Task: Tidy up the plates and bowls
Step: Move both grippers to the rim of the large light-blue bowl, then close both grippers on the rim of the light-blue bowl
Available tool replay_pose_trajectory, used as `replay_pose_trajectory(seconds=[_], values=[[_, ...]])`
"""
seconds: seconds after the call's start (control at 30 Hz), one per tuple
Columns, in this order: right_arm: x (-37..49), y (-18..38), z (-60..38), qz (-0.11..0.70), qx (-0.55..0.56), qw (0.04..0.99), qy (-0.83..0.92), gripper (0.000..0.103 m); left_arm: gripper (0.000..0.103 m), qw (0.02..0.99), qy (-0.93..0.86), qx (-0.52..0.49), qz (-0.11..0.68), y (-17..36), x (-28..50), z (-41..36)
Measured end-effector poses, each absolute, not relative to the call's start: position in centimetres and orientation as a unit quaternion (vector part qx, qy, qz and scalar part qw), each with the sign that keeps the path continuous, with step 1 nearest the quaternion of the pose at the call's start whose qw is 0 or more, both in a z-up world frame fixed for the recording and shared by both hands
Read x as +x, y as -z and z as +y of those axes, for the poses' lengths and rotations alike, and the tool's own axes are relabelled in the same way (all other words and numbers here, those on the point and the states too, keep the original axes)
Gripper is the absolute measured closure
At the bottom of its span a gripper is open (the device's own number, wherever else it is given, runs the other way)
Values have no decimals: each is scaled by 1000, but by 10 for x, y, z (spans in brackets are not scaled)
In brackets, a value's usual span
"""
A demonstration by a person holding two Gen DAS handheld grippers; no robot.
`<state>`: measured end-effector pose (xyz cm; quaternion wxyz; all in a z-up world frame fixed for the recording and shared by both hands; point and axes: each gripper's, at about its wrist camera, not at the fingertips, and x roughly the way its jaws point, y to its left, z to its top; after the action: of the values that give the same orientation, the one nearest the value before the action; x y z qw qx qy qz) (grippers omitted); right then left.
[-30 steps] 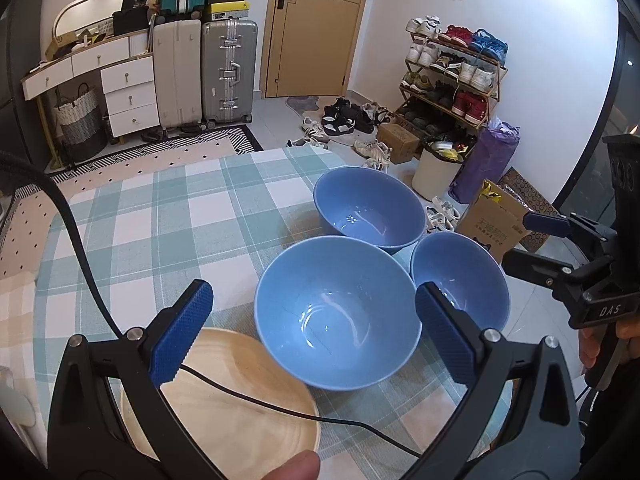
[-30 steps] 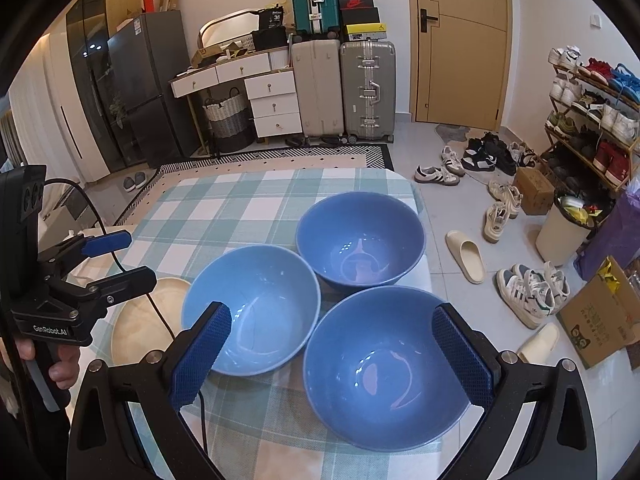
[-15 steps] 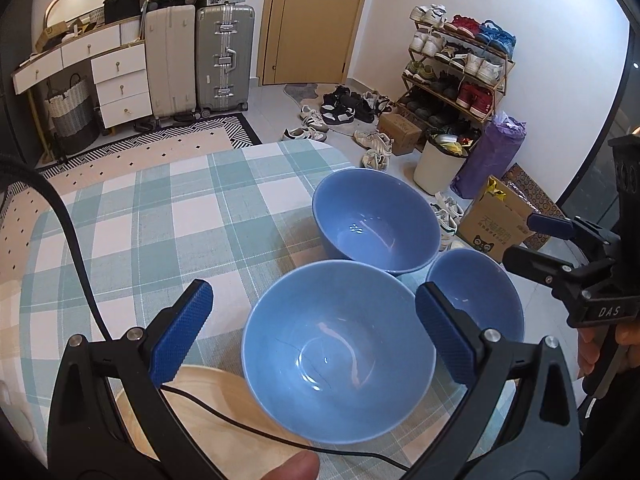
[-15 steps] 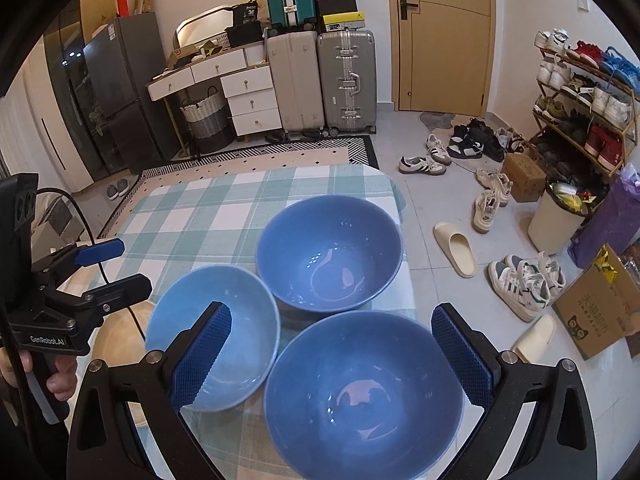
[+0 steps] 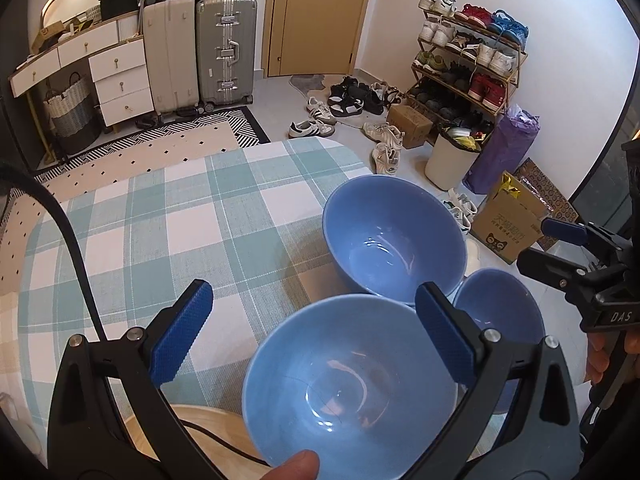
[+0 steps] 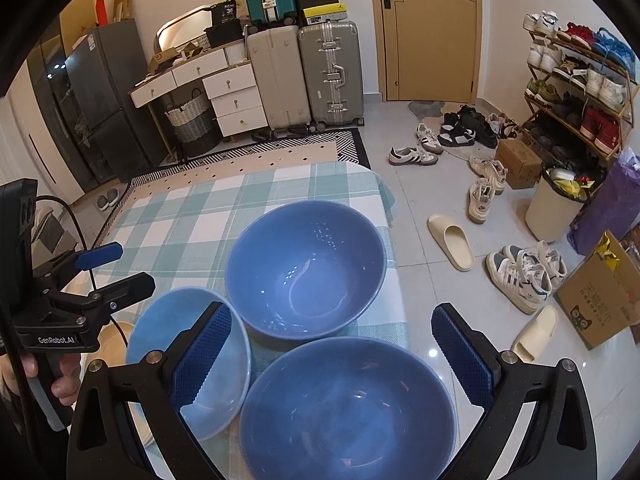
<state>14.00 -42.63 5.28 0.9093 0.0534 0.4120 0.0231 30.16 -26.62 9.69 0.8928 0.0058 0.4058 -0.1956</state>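
Three blue bowls stand close together on a checked tablecloth [image 5: 160, 240]. In the left wrist view my left gripper [image 5: 316, 300] is open over the nearest bowl [image 5: 348, 384], whose rim passes under its right finger. Beyond lie the far bowl [image 5: 394, 240] and the right bowl [image 5: 500, 320]. A wooden plate [image 5: 208, 416] lies at the lower left. My right gripper [image 6: 332, 316] is open above its nearest bowl [image 6: 348, 412], with the far bowl [image 6: 306, 272] ahead and the paler bowl [image 6: 160, 332] to the left. Both grippers hold nothing.
The table's right edge [image 6: 396, 280] drops to a tiled floor strewn with shoes [image 6: 524, 276]. A cardboard box [image 5: 508, 224], a bin [image 5: 448, 160] and a shoe rack [image 5: 472, 64] stand to the right. A black cable [image 5: 80, 248] crosses the plate.
Both grippers have moved closer to the bowls, which now look larger and lower in both views. In the left view the bowls have shifted right. Both grippers stayed open.
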Motion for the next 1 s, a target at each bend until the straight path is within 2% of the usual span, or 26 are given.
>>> replay_pose_trajectory(seconds=[1.0], values=[[217, 12, -455, 469, 72, 880, -10, 2, 3, 869, 185, 28, 459, -34, 382, -314]])
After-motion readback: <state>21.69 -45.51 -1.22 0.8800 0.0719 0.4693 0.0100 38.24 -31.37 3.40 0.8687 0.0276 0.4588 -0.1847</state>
